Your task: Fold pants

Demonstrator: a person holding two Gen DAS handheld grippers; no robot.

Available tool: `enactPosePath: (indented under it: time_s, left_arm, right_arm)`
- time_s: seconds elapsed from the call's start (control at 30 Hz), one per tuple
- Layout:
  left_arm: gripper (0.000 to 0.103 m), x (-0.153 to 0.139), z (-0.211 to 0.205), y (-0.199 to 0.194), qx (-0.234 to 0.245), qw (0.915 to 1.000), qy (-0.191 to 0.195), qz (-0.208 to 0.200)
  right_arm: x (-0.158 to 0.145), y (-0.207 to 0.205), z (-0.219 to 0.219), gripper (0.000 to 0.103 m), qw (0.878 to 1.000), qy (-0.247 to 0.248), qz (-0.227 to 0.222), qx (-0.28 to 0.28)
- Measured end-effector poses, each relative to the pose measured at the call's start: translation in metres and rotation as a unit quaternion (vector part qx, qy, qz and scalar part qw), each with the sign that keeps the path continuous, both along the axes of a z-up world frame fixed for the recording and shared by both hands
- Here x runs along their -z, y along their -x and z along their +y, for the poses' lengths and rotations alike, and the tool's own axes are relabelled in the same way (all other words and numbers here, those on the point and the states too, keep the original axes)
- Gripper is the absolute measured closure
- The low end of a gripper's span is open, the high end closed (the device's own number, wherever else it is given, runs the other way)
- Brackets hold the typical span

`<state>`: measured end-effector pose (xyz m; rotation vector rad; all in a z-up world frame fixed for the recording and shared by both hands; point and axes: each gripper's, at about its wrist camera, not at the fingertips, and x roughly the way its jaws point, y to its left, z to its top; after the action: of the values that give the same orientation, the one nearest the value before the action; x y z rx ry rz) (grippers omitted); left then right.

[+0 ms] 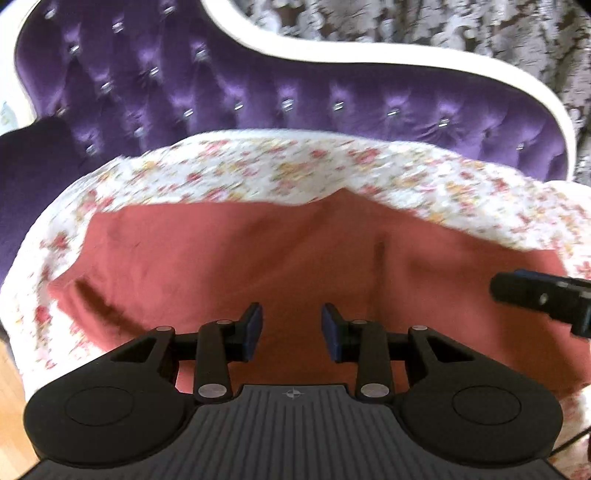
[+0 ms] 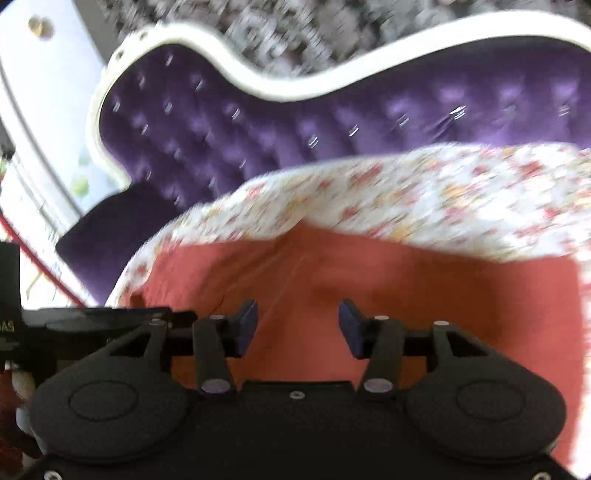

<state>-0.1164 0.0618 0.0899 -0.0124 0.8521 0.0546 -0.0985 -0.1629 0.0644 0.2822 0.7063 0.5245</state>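
Pants point(image 1: 258, 266) on floral sheet point(image 1: 295, 173), purple tufted sofa point(image 1: 221, 92)

You're facing a purple tufted velvet sofa point(image 1: 221, 92) w/ a curvy white frame point(image 1: 332, 59) & shiny buttons. Floral sheet point(image 1: 295, 170) covers the seat. Behind it: grey patterned wall point(image 1: 480, 29). Wood floor point(image 1: 11, 406) lower left. Bright daylight from the left.

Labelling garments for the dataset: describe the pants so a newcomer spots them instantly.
Find the purple tufted sofa; a floral sheet covers its seat. The pants lie spread on that sheet: the only plain salmon-red cloth there, unpatterned.
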Motion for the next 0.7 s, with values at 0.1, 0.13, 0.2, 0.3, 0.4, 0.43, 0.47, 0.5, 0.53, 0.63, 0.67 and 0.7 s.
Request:
enactPosePath:
  time_s: [0.1,0.13,0.2,0.3,0.4,0.43,0.47,0.5,0.53,0.63,0.67,0.7]
  left_arm:
    - [0.069,0.002,-0.020,-0.005,0.027,0.9996,0.002,-0.004]
    - [0.069,0.004,-0.029,-0.008,0.035,0.9994,-0.002,-0.002]
    - [0.069,0.011,-0.043,-0.014,0.046,0.9989,-0.011,0.001]
    - [0.069,0.030,-0.055,-0.017,0.053,0.9981,-0.025,0.020]
    - [0.069,0.051,-0.060,-0.017,0.053,0.9969,-0.036,0.046]
    - [0.068,0.058,-0.059,-0.016,0.053,0.9966,-0.039,0.050]
    - [0.068,0.058,-0.061,-0.012,0.053,0.9969,-0.042,0.041]
    - [0.068,0.058,-0.062,-0.010,0.055,0.9966,-0.048,0.039]
    - [0.068,0.058,-0.064,-0.009,0.056,0.9962,-0.054,0.038]
    - [0.068,0.058,-0.063,-0.011,0.051,0.9965,-0.049,0.045]
    - [0.068,0.057,-0.062,-0.012,0.048,0.9968,-0.044,0.047]
    - [0.068,0.056,-0.060,-0.012,0.043,0.9971,-0.040,0.048]
  right_arm:
    - [0.002,0.000,-0.024,0.061,0.998,0.041,-0.007,0.057]
    - [0.005,0.000,-0.031,0.068,0.996,0.060,-0.004,0.072]
    - [0.015,-0.001,-0.045,0.074,0.989,0.101,0.002,0.108]
    - [0.034,-0.004,-0.061,0.080,0.981,0.133,0.015,0.142]
    - [0.048,-0.002,-0.076,0.091,0.977,0.135,0.030,0.161]
    - [0.050,-0.002,-0.077,0.092,0.978,0.130,0.032,0.162]
    - [0.051,0.001,-0.081,0.093,0.979,0.123,0.030,0.162]
    - [0.050,0.001,-0.081,0.093,0.979,0.123,0.031,0.162]
    - [0.049,0.001,-0.082,0.093,0.978,0.126,0.032,0.161]
    - [0.048,0.001,-0.081,0.093,0.978,0.134,0.033,0.160]
    - [0.047,0.002,-0.081,0.093,0.977,0.133,0.034,0.161]
    - [0.047,0.002,-0.080,0.093,0.977,0.135,0.035,0.161]
